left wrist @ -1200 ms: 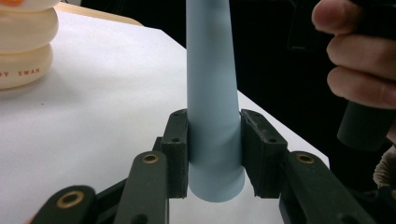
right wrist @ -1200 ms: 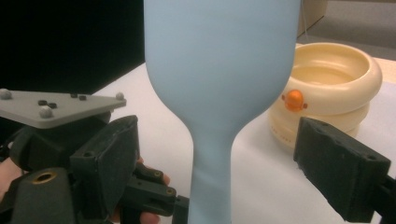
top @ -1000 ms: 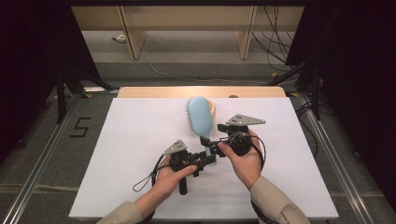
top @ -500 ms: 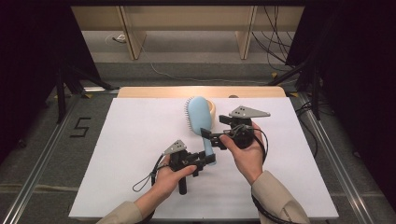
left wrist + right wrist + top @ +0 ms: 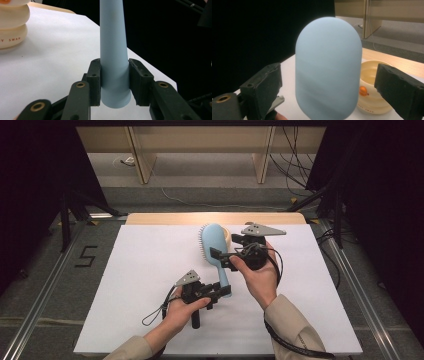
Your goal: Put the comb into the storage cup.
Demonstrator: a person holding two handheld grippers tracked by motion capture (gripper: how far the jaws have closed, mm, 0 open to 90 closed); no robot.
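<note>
Hiding cream bowl point(image 5: 228, 236): blue hairbrush point(image 5: 214, 245)

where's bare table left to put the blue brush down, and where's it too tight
The widest bare patch is the table's left half, from the left gripper out to the left edge. A smaller one runs along the right edge, beyond the right gripper. The far middle is crowded: the brush head sits beside the cream container.
</note>
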